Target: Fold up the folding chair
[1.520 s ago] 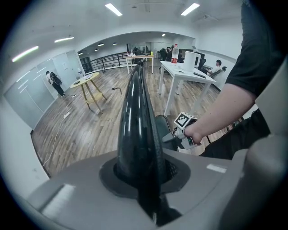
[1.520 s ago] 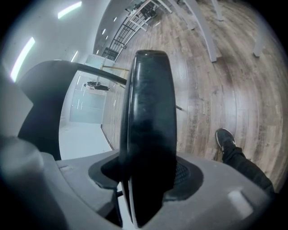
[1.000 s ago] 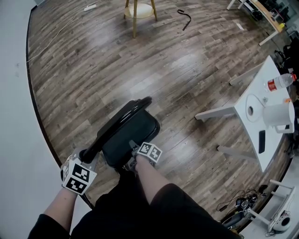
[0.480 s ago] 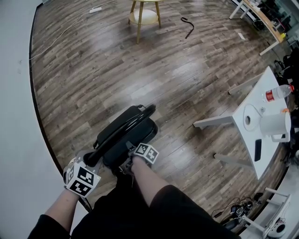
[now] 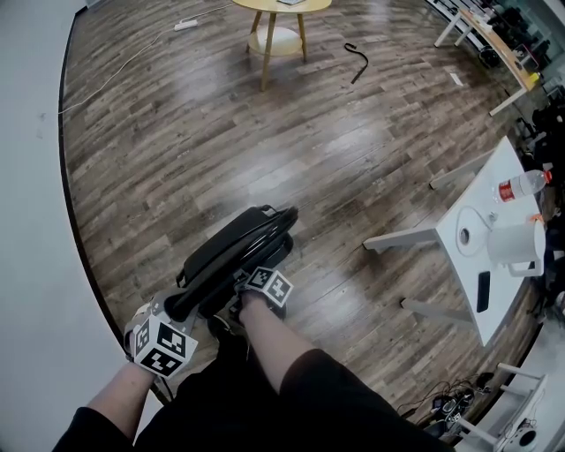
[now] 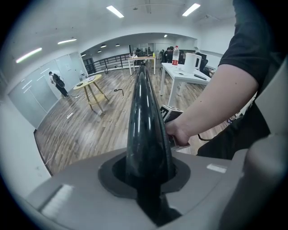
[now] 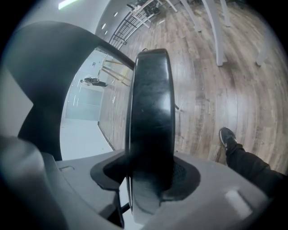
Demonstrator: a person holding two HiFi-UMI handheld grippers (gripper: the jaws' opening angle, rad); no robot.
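Observation:
The black folding chair [image 5: 237,251] stands on the wood floor just in front of me, its seat swung up close against the backrest. My left gripper [image 5: 176,309] is shut on the backrest's glossy top bar [image 6: 144,117], which runs straight out between its jaws. My right gripper [image 5: 240,297] has the padded seat edge [image 7: 150,112] between its jaws, which are closing on it and press both sides. The right hand and its marker cube [image 6: 169,113] show beside the bar in the left gripper view.
A white wall [image 5: 35,229] runs close on the left. A round wooden side table [image 5: 281,16] and a black cable [image 5: 357,60] lie far ahead. At right stands a white table [image 5: 477,199] with a jug [image 5: 516,244], bottle [image 5: 521,185] and phone [image 5: 483,291]. My shoe [image 7: 229,137] is below.
The seat has swung up toward the backrest, so the chair looks narrower. My right gripper has risen with the seat edge. The left gripper has stayed on the top bar.

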